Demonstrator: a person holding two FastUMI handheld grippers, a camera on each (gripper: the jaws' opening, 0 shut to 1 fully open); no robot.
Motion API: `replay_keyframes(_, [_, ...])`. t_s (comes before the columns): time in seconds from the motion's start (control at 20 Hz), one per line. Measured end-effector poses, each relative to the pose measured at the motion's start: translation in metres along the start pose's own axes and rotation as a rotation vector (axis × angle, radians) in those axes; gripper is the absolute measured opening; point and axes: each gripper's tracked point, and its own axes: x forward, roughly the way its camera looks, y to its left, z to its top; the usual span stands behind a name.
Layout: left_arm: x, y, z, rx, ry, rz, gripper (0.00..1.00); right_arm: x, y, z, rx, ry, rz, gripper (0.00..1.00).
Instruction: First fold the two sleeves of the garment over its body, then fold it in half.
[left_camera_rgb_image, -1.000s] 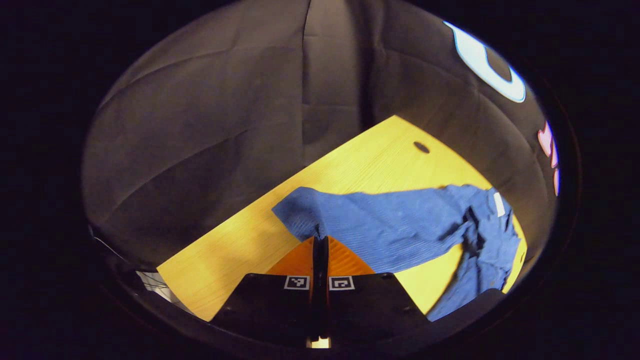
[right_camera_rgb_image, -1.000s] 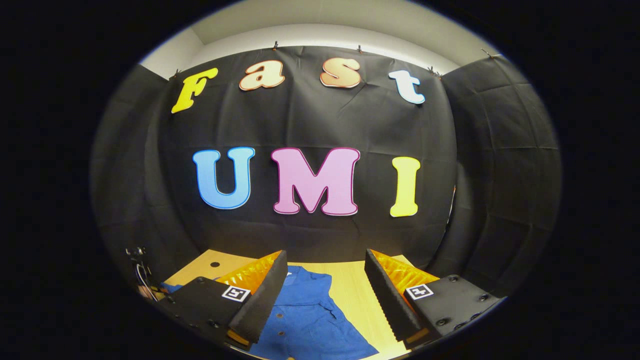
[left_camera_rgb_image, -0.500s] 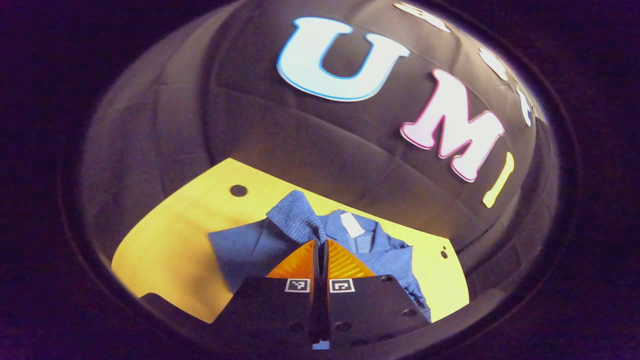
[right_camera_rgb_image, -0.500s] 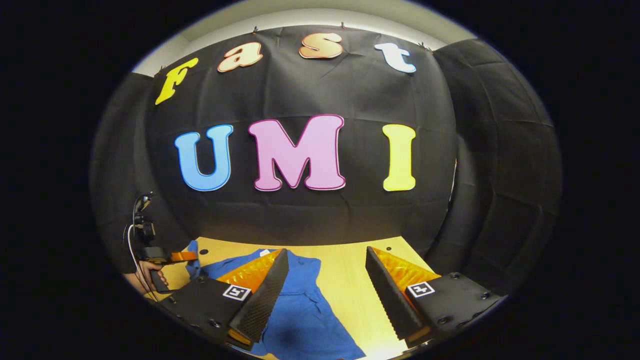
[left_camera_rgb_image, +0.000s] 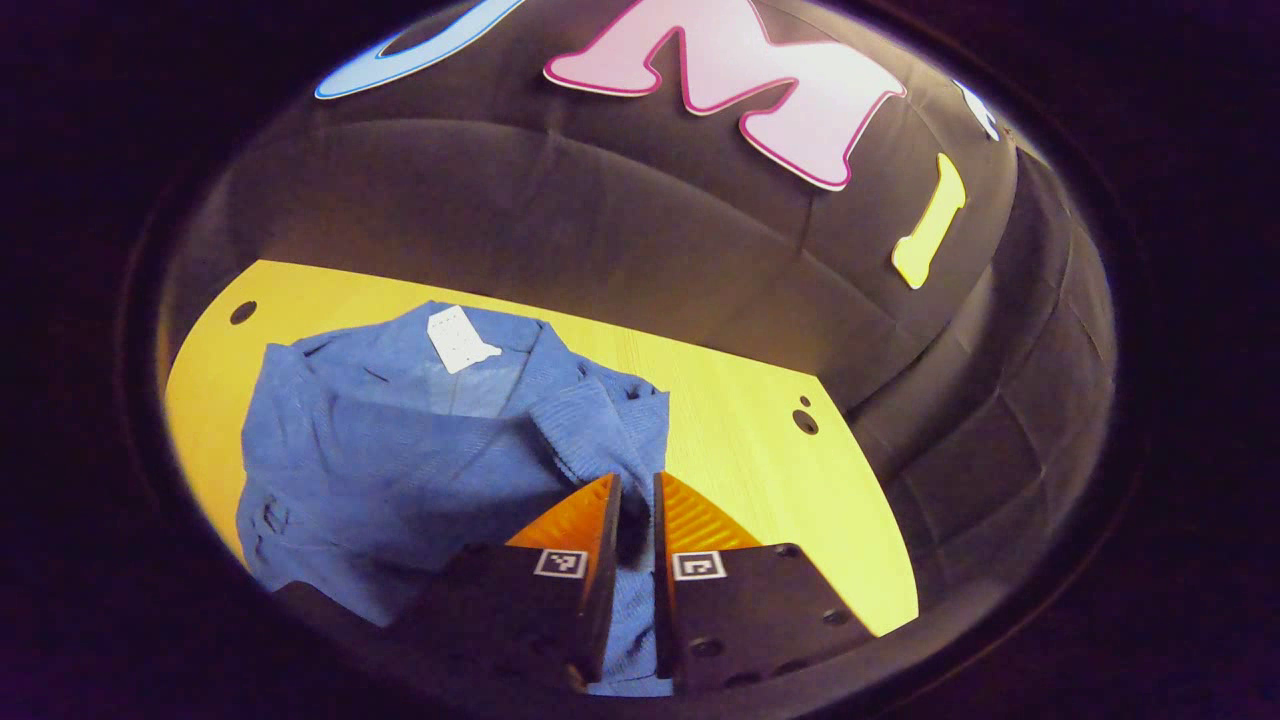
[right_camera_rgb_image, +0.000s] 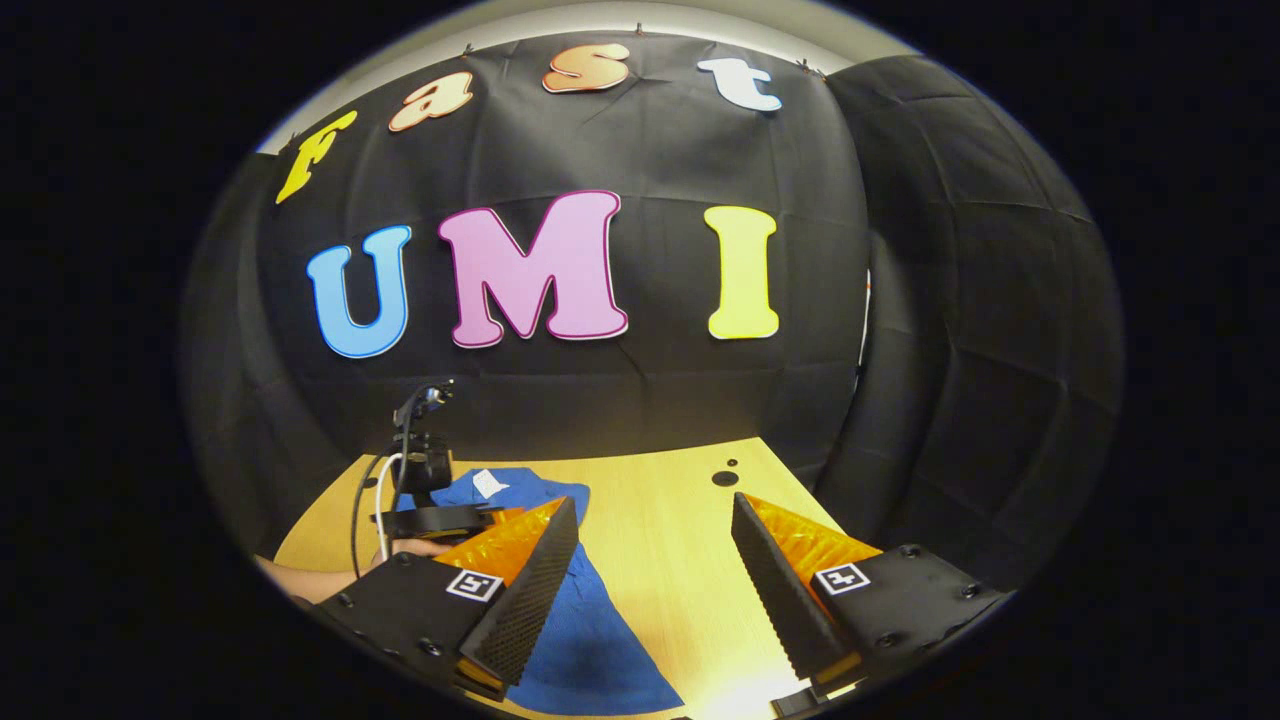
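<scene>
One sleeve (left_camera_rgb_image: 600, 425) now lies across the blue knit garment (left_camera_rgb_image: 400, 450) on your yellow wooden table (left_camera_rgb_image: 760, 450); your left gripper (left_camera_rgb_image: 633, 495), slightly parted, has just released it. In the right gripper view, your right gripper (right_camera_rgb_image: 655, 560) hangs wide open and empty over the table's right side, so the other sleeve comes next.

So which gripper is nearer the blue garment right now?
Left. The left gripper sits right over the blue garment, its fingers a little apart with sleeve fabric between them. The right gripper hangs open beside the garment, over bare table.
</scene>
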Motion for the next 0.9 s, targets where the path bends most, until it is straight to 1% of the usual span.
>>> replay_keyframes(0.05, [0.006, -0.006, -0.004, 0.013, -0.001, 0.003, 0.27, -0.002, 0.001, -0.007, 0.005, 0.010, 0.000, 0.97])
replay_keyframes(0.2, [-0.002, -0.003, -0.004, 0.064, -0.038, 0.033, 0.85, 0.001, 0.004, -0.030, 0.000, 0.038, -0.002, 0.97])
replay_keyframes(0.35, [-0.053, 0.010, -0.003, 0.115, -0.106, 0.040, 0.85, 0.005, 0.020, -0.064, 0.023, 0.089, 0.002, 0.97])
replay_keyframes(0.45, [-0.101, 0.036, -0.011, 0.179, -0.158, 0.079, 0.85, 0.003, 0.034, -0.088, 0.042, 0.134, 0.006, 0.97])
replay_keyframes(0.5, [-0.128, 0.052, -0.017, 0.219, -0.179, 0.110, 0.85, 0.000, 0.039, -0.100, 0.045, 0.152, 0.007, 0.97])
replay_keyframes(0.6, [-0.182, 0.092, -0.037, 0.307, -0.190, 0.213, 0.85, -0.013, 0.046, -0.130, 0.055, 0.240, -0.011, 0.96])
replay_keyframes(0.65, [-0.209, 0.111, -0.051, 0.333, -0.188, 0.246, 0.85, -0.019, 0.050, -0.145, 0.062, 0.260, -0.016, 0.97])
replay_keyframes(0.7, [-0.232, 0.122, -0.069, 0.336, -0.177, 0.253, 0.85, -0.024, 0.049, -0.157, 0.054, 0.268, -0.039, 0.98])
replay_keyframes(0.75, [-0.251, 0.134, -0.090, 0.317, -0.157, 0.261, 0.85, -0.032, 0.048, -0.163, 0.035, 0.273, -0.056, 0.97])
replay_keyframes(0.85, [-0.280, 0.166, -0.137, 0.259, -0.095, 0.280, 0.84, -0.038, 0.039, -0.192, 0.007, 0.312, -0.108, 0.97])
replay_keyframes(0.9, [-0.289, 0.185, -0.161, 0.232, -0.058, 0.301, 0.84, -0.041, 0.036, -0.209, 0.006, 0.345, -0.124, 0.98])
